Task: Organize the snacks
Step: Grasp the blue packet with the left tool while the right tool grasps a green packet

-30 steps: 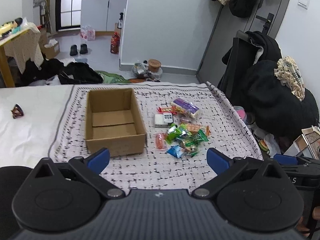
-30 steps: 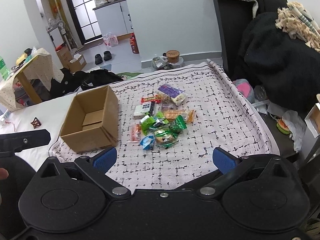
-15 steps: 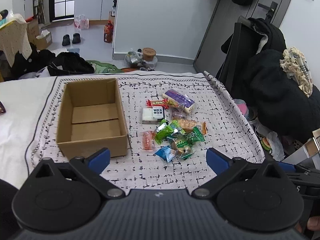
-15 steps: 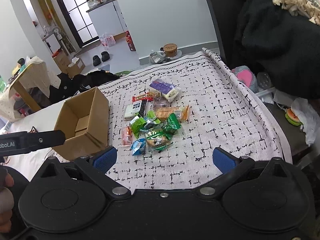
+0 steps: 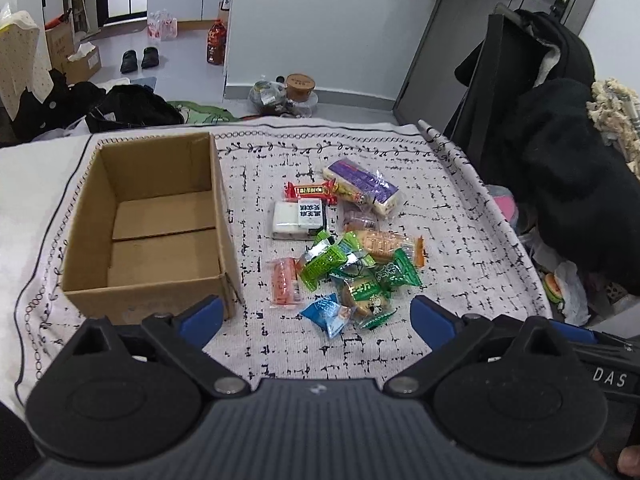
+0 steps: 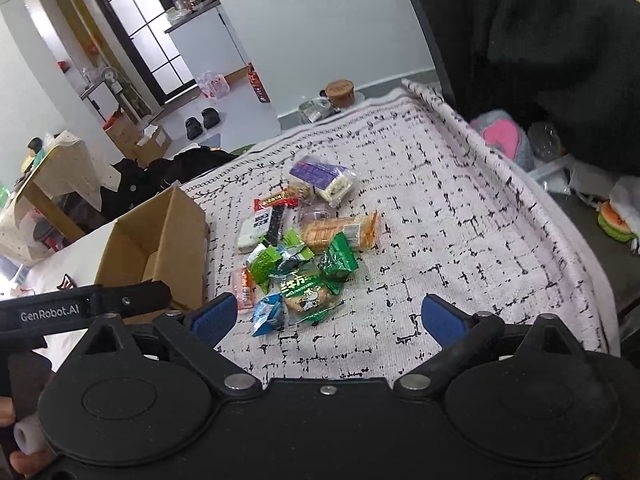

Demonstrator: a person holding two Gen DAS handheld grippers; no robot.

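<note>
An open, empty cardboard box stands on the patterned cloth at the left. To its right lies a loose pile of several snack packets: a purple-topped pack, a red bar, a white pack, green packets, an orange cracker pack, a pink one and a blue one. My left gripper is open and empty, just short of the pile. My right gripper is open and empty, near the pile's front edge.
The black-and-white cloth ends at a rolled edge on the right, with dark clothes beyond it. The left gripper's body shows at the left of the right wrist view. The floor behind holds bags, shoes and bottles.
Both grippers have moved forward and lower toward the snack pile, which now looks larger. Both stay open. Nothing on the cloth has moved.
</note>
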